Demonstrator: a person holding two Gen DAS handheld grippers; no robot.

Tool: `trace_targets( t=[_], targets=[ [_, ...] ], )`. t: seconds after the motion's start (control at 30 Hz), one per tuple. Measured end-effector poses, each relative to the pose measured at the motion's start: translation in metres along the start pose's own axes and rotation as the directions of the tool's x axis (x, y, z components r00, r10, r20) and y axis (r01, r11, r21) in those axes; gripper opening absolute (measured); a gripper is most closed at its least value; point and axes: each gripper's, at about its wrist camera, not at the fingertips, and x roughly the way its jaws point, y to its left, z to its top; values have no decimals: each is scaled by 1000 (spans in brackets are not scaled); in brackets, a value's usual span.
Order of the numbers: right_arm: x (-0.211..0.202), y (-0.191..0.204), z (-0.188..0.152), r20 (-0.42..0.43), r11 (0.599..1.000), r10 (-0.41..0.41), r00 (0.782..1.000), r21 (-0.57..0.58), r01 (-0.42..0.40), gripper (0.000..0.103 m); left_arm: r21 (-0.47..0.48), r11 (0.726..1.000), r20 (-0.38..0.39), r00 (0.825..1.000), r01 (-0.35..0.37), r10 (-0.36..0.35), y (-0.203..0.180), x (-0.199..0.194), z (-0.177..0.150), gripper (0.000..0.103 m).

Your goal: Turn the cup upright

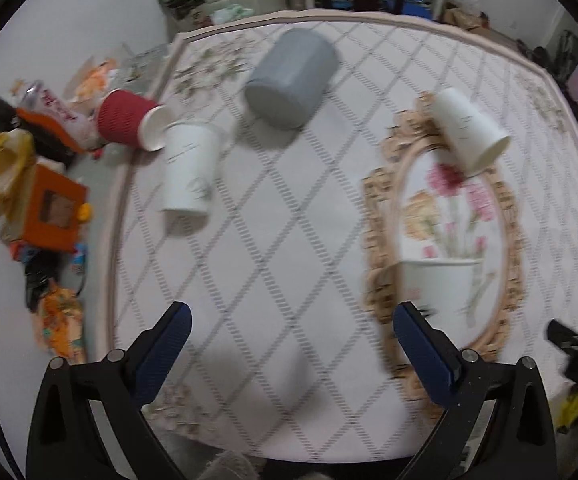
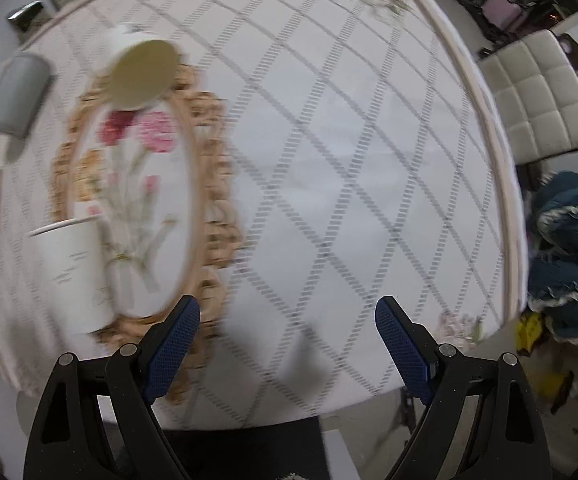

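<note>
Several cups lie on the patterned tablecloth [image 1: 273, 240]. A white paper cup [image 1: 469, 128] lies on its side at the far right; its open mouth [image 2: 145, 72] faces the right wrist view. A grey cup [image 1: 291, 80] lies on its side at the back middle. Another white cup [image 1: 189, 172] and a red ribbed cup [image 1: 129, 120] lie on their sides at the left. One white cup [image 1: 437, 288] stands upright by my left gripper's right finger; it also shows in the right wrist view [image 2: 75, 268]. My left gripper [image 1: 289, 320] is open and empty. My right gripper [image 2: 287, 316] is open and empty.
Orange boxes and snack packets [image 1: 45, 200] clutter the floor left of the table. A padded cream chair [image 2: 541, 108] and a blue cloth bundle [image 2: 569, 256] sit at the right. The right gripper's tip [image 1: 577, 344] shows at the left view's right edge.
</note>
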Motion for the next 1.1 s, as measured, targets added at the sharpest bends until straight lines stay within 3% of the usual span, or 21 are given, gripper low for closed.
trace_targets(
  t=[0.23, 0.33, 0.77, 0.93, 1.1],
  targets=[
    [-11, 69, -3, 11, 990, 90, 996, -110, -88, 90, -30, 997, -104, 992, -74, 70, 40, 43, -35, 103],
    [-8, 92, -2, 8, 984, 85, 996, -158, -83, 82, -53, 995, -152, 985, -89, 80, 56, 58, -47, 103],
    [20, 137, 10, -31, 979, 85, 996, -181, -89, 74, -48, 993, -192, 976, -109, 97, 84, 79, -57, 103],
    [33, 148, 15, -58, 978, 80, 995, -188, -90, 62, -31, 994, -193, 976, -109, 101, 84, 81, -56, 103],
    [34, 156, 15, -43, 977, 74, 996, -197, -81, 61, -21, 995, -189, 977, -100, 94, 84, 81, -51, 103]
  ],
)
